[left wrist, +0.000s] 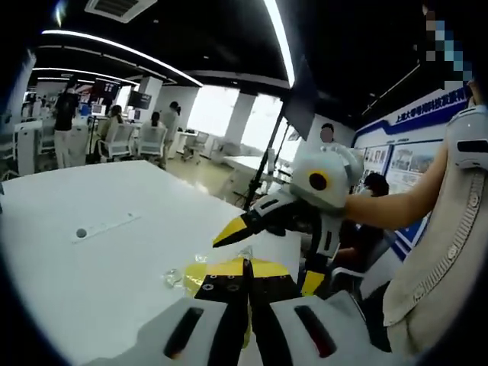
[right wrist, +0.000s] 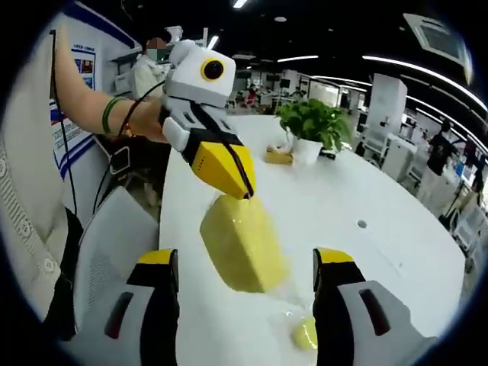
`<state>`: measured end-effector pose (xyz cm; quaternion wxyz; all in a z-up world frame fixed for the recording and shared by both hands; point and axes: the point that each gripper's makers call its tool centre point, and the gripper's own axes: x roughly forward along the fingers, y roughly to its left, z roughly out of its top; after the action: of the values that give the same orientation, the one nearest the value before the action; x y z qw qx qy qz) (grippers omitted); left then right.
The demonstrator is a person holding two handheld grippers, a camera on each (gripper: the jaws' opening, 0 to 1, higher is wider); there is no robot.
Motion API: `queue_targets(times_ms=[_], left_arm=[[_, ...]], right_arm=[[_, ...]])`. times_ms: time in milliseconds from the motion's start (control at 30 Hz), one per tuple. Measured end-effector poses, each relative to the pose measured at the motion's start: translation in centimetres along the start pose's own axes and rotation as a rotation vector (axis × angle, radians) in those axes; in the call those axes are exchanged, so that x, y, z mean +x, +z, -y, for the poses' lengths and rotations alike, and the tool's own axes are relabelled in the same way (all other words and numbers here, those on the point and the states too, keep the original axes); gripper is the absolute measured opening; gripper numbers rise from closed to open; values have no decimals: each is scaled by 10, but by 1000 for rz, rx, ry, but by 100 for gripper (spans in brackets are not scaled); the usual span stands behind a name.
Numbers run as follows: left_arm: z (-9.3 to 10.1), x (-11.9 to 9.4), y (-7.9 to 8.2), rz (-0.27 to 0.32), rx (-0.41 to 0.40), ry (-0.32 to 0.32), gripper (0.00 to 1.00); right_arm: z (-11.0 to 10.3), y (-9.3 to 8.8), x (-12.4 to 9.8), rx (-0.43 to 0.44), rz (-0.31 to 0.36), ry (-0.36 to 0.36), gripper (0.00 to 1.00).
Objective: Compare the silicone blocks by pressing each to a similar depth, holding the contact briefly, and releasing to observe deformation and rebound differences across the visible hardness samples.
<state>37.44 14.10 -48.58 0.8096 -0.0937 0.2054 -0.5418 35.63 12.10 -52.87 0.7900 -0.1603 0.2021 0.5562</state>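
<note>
Right gripper [right wrist: 245,267]: jaws spread wide, nothing between the pads touching them. A yellow block [right wrist: 242,244] stands between and just beyond the jaws, on the white table [right wrist: 366,191], tilted, apart from both tips. A smaller pale yellow block [right wrist: 304,333] lies just inside the right-hand jaw, low by its base.

Left gripper [right wrist: 242,183] [left wrist: 245,286]: in the right gripper view it comes in from the upper left, jaws pressed together, the yellow tip touching the top edge of the yellow block. In the left gripper view its own jaws sit closed, tips together, with the yellow block's surface [left wrist: 263,268] just past them.

Clear blocks [left wrist: 174,276]: small, on the table, left of the left jaws.

Potted plant [right wrist: 311,126]: far beyond the jaws, on the table.

Chair [right wrist: 107,259]: left of the right jaws, beside the table edge.
</note>
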Motion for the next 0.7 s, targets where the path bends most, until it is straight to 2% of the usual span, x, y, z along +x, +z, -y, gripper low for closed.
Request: queue_targets(times_ms=[200,233,267,333,400,500,667,700], left_arm=[[-29,4,-24,-14,-56,35,0],[-39,5,-30,-8,-98,53,0],[-44,7,-35,-11,-89,51,0],[-56,9,-43,-16,-108,79,0],[-65,13,-51,-30,-102,88,0],[-73,18,-62,-29,-164,75,0],[-82,21,-79,-9,-350,1,0],[-93,21,-85,-5,-357,36,0]], right_arm=[[-6,-19,-15,124,39,-107,70],[-9,-23,-21,180,68,-147,71],[-11,-26,-26,215,84,-169,71],[-14,-37,-33,274,74,-200,71],[-16,-48,-42,343,72,-247,69],[-20,-53,-54,405,106,-288,69],[-29,-77,-65,421,17,-320,69],[-26,-81,-68,428,5,-336,70]])
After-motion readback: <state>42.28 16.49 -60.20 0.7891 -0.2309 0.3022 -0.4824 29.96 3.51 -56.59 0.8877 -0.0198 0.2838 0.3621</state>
